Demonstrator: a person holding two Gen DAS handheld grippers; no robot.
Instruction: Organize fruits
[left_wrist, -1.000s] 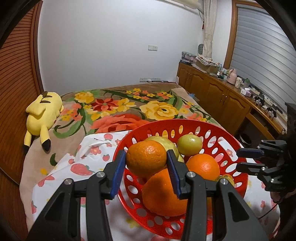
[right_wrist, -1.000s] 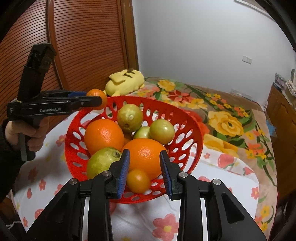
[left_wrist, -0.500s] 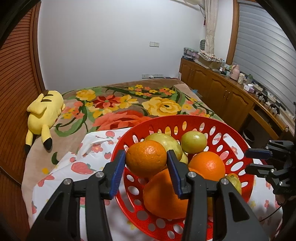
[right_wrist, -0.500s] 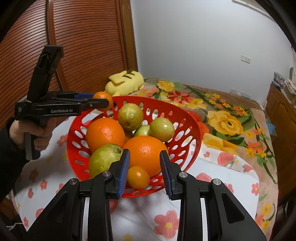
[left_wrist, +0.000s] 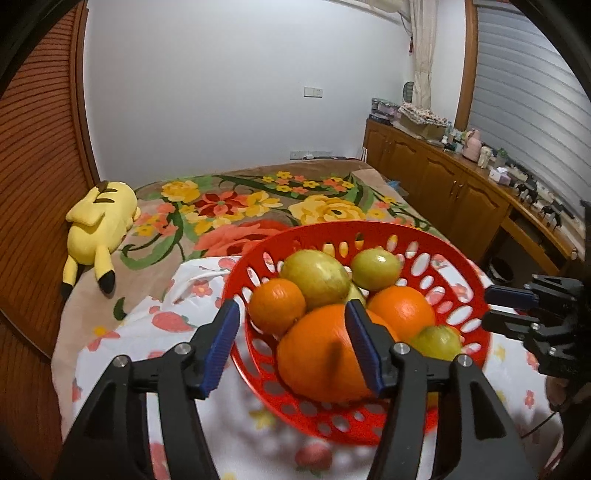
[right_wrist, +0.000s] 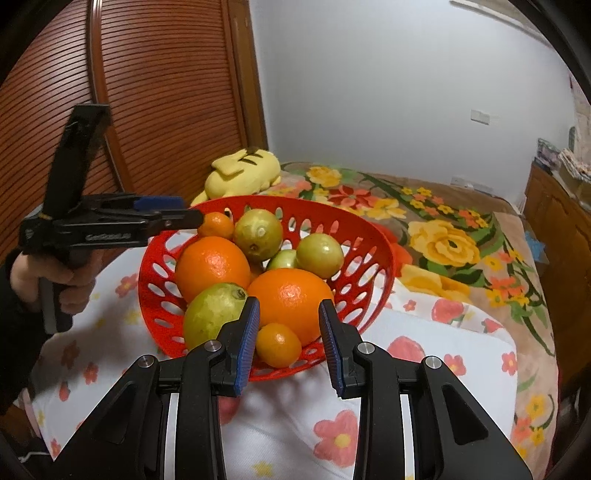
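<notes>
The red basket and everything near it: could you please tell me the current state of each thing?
red basket: upright on the floral cloth, piled with fruit.
small orange: resting in the basket at its rim, no longer gripped.
left tongs: open, empty.
right tongs: open, empty, at the basket's near rim.
yellow plush toy: lying on the bed.

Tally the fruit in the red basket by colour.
Orange fruits: 4
Green fruits: 4
Total: 8, as counted in the right wrist view.
</notes>
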